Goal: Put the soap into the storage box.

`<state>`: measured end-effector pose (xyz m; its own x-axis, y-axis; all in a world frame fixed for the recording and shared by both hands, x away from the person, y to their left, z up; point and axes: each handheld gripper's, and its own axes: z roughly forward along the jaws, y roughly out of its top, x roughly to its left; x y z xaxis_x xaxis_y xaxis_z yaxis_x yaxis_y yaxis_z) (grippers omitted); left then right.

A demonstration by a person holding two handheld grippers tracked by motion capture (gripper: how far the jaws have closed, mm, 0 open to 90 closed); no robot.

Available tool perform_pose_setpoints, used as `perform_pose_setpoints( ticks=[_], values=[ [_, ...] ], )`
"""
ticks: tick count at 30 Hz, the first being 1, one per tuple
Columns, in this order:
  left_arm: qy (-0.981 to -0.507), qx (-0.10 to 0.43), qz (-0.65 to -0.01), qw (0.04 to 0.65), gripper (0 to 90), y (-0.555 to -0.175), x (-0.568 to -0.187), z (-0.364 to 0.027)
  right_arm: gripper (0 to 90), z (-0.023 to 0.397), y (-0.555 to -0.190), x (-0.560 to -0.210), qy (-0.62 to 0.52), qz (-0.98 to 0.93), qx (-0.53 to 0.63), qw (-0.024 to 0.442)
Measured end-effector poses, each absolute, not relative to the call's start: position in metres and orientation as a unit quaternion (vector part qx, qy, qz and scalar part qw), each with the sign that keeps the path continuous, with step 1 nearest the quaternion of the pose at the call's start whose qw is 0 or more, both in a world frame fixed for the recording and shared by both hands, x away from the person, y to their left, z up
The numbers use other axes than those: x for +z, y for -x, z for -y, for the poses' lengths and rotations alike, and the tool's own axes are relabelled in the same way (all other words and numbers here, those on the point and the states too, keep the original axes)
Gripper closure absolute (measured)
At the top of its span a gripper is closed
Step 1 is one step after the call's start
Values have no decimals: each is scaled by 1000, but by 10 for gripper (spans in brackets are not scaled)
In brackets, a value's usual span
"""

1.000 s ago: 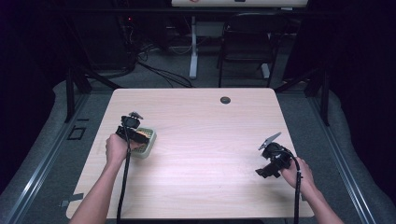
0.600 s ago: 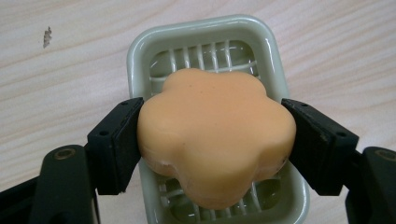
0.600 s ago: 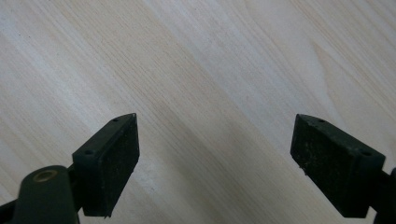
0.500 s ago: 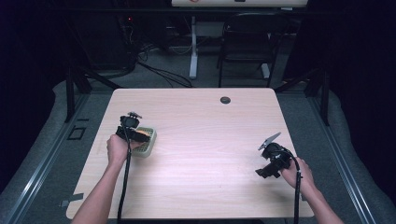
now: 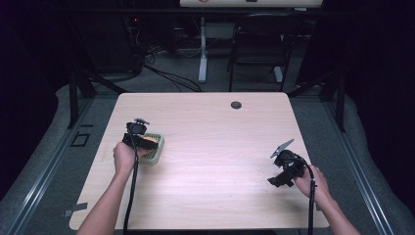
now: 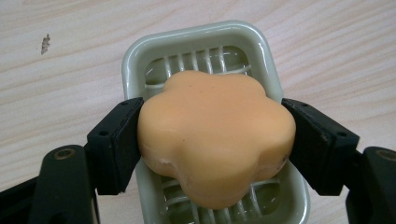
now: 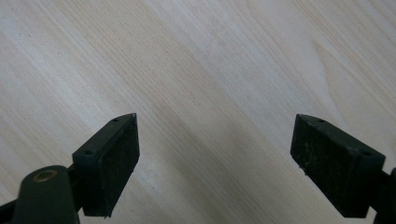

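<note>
The left gripper point(image 6: 217, 140) points down over the soap dish point(image 6: 140, 60), its fingers point(image 6: 116, 144) squeezing the orange soap point(image 6: 215, 135). The right gripper point(image 7: 215, 163) hangs over the bare tabletop point(image 7: 210, 60), fingers wide apart, holding nothing.

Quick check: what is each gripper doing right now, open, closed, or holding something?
Left gripper: closed on the orange soap, over the soap dish.
Right gripper: open, nothing between its jaws, over the bare table.

The soap point(image 6: 215, 137) hides much of the dish point(image 6: 135, 60) grid; the dish's near end is cut off by the frame edge.
</note>
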<state>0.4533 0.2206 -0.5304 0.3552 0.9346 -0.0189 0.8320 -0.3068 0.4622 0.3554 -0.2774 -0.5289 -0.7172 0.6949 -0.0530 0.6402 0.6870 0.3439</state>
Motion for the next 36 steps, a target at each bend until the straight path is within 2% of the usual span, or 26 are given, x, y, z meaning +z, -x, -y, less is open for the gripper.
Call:
perform_pose_setpoints(
  ticks=[30,36],
  values=[
    [-816,134,-535,175,242,-448,-531,-217,153,277,-356,-530,-364,-915,147,88],
    [-819,139,-531,167,192,-448,-529,-217,153,277,-356,-529,-366,-914,150,86]
  ],
)
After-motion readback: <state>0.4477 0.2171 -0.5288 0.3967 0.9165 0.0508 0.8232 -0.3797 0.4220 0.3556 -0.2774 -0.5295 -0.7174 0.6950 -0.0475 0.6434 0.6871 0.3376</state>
